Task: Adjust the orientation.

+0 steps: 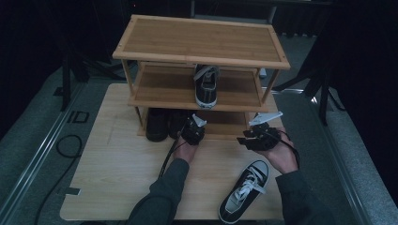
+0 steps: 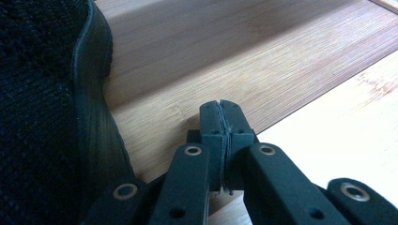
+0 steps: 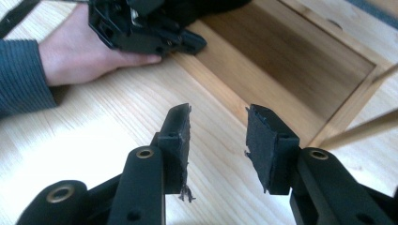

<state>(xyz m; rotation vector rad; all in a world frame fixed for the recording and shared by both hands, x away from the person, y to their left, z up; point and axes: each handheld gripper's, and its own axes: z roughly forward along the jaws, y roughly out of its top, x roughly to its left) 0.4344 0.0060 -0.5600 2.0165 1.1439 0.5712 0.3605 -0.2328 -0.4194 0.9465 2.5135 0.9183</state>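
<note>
Your left tool [image 2: 220,140] sits closed and empty at centre frame beside the black shoe [image 2: 42,117] on the rack's bottom shelf [image 2: 244,61]; your right tool [image 3: 218,140] gapes empty above the surface [image 3: 94,140].

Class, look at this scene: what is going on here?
A person is putting shoes on a wooden shoe rack. The left hand-held gripper, jaws shut, rests beside black shoes on the bottom shelf. The right hand-held gripper is open and empty. One sneaker waits on the table.
</note>
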